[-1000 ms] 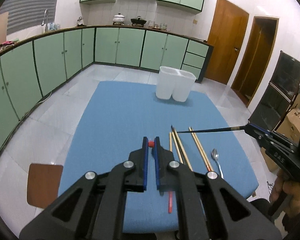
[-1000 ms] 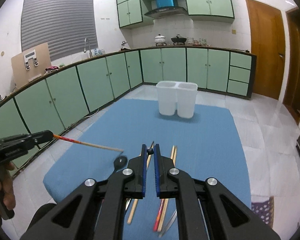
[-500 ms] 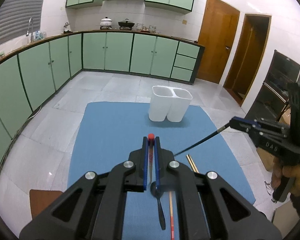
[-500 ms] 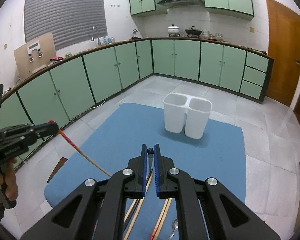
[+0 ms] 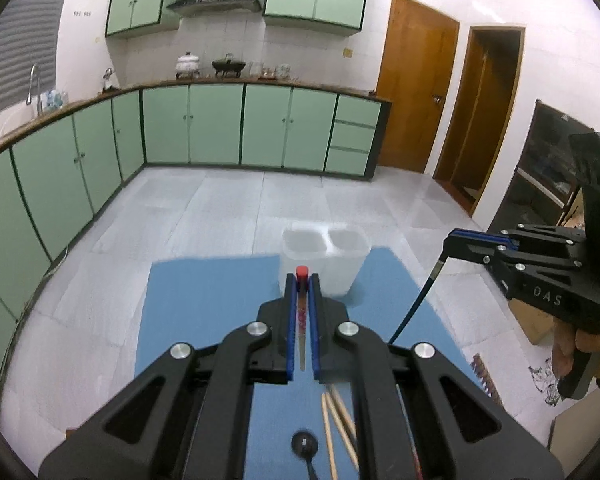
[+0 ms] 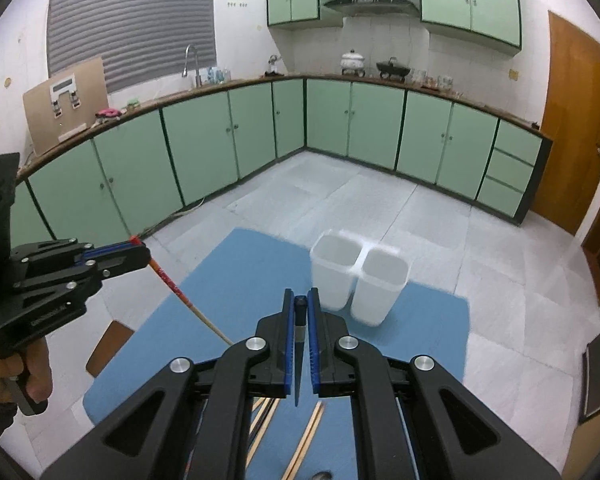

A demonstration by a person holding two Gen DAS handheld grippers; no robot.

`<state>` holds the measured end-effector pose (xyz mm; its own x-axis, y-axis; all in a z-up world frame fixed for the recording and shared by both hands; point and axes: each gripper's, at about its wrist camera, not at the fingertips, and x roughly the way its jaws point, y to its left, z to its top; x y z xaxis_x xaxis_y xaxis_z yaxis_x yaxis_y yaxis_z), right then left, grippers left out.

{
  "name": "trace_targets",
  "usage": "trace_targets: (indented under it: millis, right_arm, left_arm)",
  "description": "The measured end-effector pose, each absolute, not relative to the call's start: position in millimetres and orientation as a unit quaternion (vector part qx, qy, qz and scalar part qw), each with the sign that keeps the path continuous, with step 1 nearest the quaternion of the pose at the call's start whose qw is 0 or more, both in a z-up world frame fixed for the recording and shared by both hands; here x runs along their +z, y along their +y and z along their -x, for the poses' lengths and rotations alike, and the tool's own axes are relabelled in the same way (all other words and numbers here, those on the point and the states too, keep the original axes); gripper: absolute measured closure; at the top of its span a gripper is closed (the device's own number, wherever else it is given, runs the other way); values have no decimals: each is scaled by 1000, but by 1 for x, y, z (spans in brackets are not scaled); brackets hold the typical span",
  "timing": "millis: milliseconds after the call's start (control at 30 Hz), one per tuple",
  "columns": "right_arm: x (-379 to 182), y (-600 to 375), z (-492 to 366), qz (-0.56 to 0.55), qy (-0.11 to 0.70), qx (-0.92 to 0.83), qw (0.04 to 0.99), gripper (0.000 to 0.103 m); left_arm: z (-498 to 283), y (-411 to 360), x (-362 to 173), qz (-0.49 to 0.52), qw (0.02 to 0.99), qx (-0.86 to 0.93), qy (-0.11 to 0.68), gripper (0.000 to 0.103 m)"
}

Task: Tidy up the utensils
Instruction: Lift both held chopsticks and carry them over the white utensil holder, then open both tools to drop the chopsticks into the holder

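Short of the white twin-cup holder (image 6: 358,280), left gripper (image 5: 302,280) clamps a red-capped chopstick (image 5: 301,316); right gripper (image 6: 300,302) clamps a black one (image 6: 299,344).

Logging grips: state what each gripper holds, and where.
Left gripper: red-tipped chopstick, at its red top end. Right gripper: black chopstick, at its top end.

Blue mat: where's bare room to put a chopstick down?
The blue mat is bare left of the white holder, out to its far-left corner. The strip right of the holder is bare too. The near edge is crowded with wooden chopsticks and a black spoon.
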<state>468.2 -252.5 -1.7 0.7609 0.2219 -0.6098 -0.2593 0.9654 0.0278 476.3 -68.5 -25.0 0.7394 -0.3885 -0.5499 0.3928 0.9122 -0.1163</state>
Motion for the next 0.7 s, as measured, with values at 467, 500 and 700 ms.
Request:
trace_targets:
  millis: [467, 500, 700]
  right_arm:
    - [61, -305, -585, 21, 263, 59, 963, 97]
    - [58, -308, -593, 20, 264, 57, 963, 97]
    - [-1, -327, -639, -2, 296, 56, 954, 97]
  left_arm:
    - [-579, -136, 50, -4, 957, -196, 215, 98]
    - [-586, -141, 49, -6, 957, -195, 214, 98]
    - [-636, -169, -12, -17, 950, -191, 249, 98]
